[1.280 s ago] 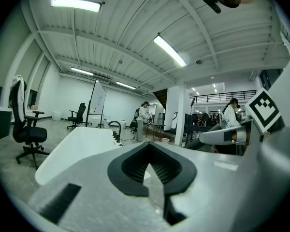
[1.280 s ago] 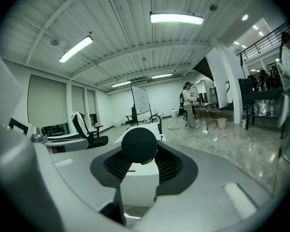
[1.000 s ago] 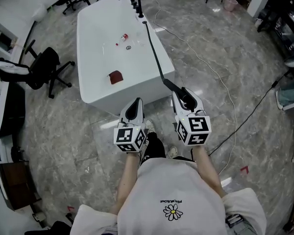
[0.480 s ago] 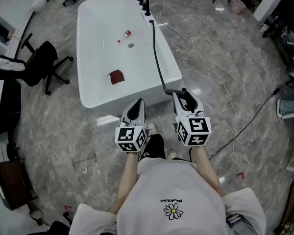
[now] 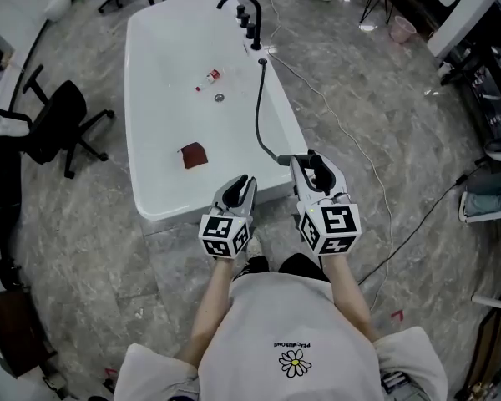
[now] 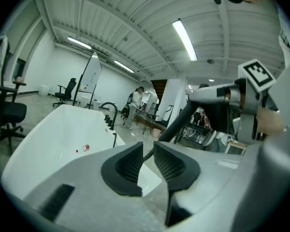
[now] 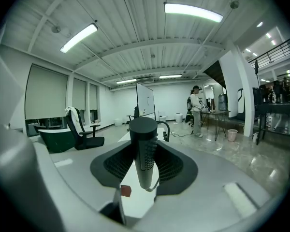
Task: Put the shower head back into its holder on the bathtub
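Bright, even light falls from ceiling strip lights [image 7: 192, 11], so shadows are faint and soft. The polished floor [image 5: 359, 115] shows small white glare patches, and the tub [image 5: 163, 82] is washed almost flat white. The head view is sharp. Both gripper views are fisheye, with bent lines, black corners and slightly soft close-up parts.

- plain white tub [image 5: 159, 82]
- black shower head [image 7: 144, 144], ribbed down its handle
- black hose [image 5: 258, 111] and tap [image 5: 250, 19]
- grey floor [image 5: 359, 124], marble-veined
- dark red patch [image 5: 194, 154] in the tub
- white shirt [image 5: 259, 324], daisy print with yellow centre
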The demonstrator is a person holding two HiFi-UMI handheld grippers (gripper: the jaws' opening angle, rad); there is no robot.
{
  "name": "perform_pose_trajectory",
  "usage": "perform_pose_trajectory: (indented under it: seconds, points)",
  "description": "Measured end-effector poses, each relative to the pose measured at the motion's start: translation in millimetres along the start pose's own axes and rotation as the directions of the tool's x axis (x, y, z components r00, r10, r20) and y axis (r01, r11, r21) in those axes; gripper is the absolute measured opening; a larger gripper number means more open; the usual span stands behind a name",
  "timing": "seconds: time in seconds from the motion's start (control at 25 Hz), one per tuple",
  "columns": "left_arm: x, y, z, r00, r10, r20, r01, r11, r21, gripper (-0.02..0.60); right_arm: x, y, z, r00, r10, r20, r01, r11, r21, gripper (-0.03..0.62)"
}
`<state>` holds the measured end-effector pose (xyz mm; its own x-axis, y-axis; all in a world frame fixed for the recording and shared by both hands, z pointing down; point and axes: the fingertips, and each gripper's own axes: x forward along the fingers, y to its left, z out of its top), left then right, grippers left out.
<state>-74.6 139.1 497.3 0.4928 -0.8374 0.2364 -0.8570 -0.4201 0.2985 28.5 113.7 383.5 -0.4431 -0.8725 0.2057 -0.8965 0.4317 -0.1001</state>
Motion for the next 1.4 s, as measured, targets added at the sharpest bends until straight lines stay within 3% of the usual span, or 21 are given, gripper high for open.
perform_pose_trajectory:
  seconds: [0.32,0.52,0.72,0.88,1.2,1.4]
  points:
    - [103.9,14.3,-24.7,0.988,-0.055,-0.143,0.071,0.991,0.109,0.117,52.6,-20.3,29.6,0.999,0.037,0.022,-0.037,0.999,0.027,0.140]
    - [184.9,30.5,-22.2,0.987,0.003,-0.160,0.024,0.986,0.167,0.121,87.6,-55.7,59.9,0.993,0.114,0.039,-0.115,0.993,0.016,0.140]
    - [249.1,47.8,-9.9,0.984,0.077,-0.158,-0.051,0.985,0.163,0.121,112.9,-88.2,101.5,0.979,0.190,0.072,-0.191,0.981,0.019,0.140]
    - [282.8,65.7,-2.7,0.979,0.096,-0.180,-0.069,0.986,0.151,0.121,125.8,-104.6,125.7,0.972,0.210,0.102,-0.212,0.977,0.005,0.140]
    - [336.9,112.1,-25.2,0.948,0.085,-0.307,-0.040,0.988,0.151,0.121,161.5,-123.0,166.4,0.976,0.176,0.131,-0.174,0.984,-0.021,0.140]
    - [363.0,134.9,-42.3,0.924,0.069,-0.376,-0.012,0.988,0.152,0.115,179.8,-135.9,183.1,0.976,0.161,0.144,-0.166,0.986,0.026,0.140]
